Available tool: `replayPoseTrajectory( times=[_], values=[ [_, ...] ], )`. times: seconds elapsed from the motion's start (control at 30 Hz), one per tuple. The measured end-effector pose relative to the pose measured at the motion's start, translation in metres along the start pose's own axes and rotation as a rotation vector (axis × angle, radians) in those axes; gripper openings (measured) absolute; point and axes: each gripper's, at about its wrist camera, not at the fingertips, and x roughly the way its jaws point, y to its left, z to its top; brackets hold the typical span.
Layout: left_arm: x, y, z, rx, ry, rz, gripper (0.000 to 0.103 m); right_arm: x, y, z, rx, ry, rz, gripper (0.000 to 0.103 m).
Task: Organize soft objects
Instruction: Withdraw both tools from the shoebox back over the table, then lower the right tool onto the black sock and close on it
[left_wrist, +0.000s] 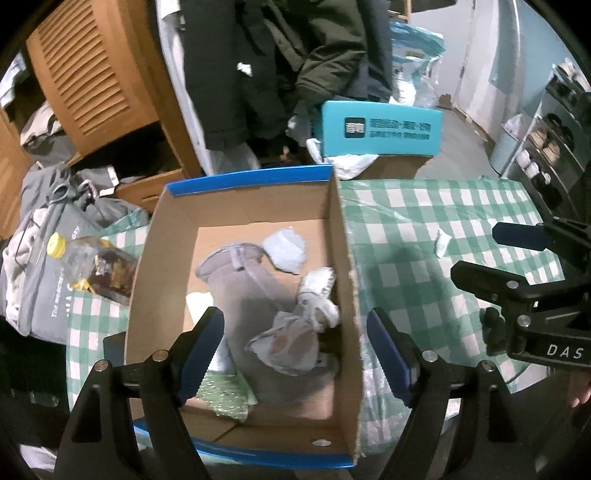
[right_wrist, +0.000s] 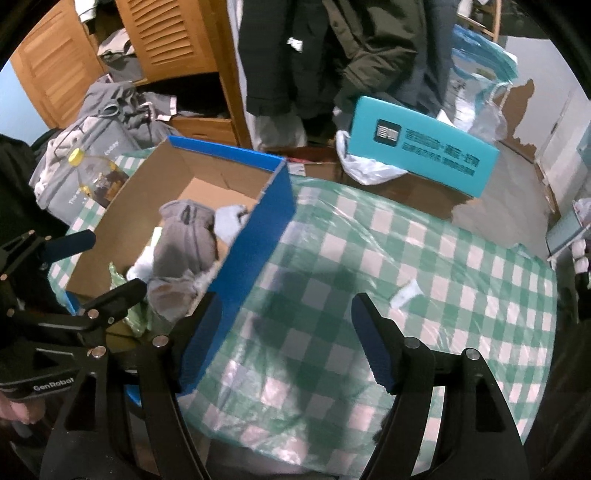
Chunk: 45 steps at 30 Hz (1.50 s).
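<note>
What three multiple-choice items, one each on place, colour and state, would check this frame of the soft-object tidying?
1. Where does the small white scrap lie?
A. inside the cardboard box
B. on the checked tablecloth, right of the box
C. between gripper fingers

2. What colour is the bottle's cap?
A. yellow
B. red
C. black

3. How is the left gripper?
A. shut on the grey garment
B. shut with nothing in it
C. open above the box

Key: B, the scrap sits on the tablecloth outside the cardboard box; A, the cap is yellow; C, its fingers stand apart over the grey garment, holding nothing.
</note>
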Motion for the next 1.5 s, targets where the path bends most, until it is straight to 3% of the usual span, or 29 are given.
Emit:
replayPoseTrajectory(
  times=[0.93, 1.5],
  values=[
    [0.025, -0.105, 0.005, 0.182, 0.066, -0.048, 0.082, -0.014, -0.107, -0.066, 0.170, 0.049, -0.087, 0.074],
    [0.066, -0.143, -0.011, 0.213, 0.162, -0.074, 0.082, 0.028, -0.144, -0.116, 0.265, 0.200, -0.118, 0.074]
  ],
)
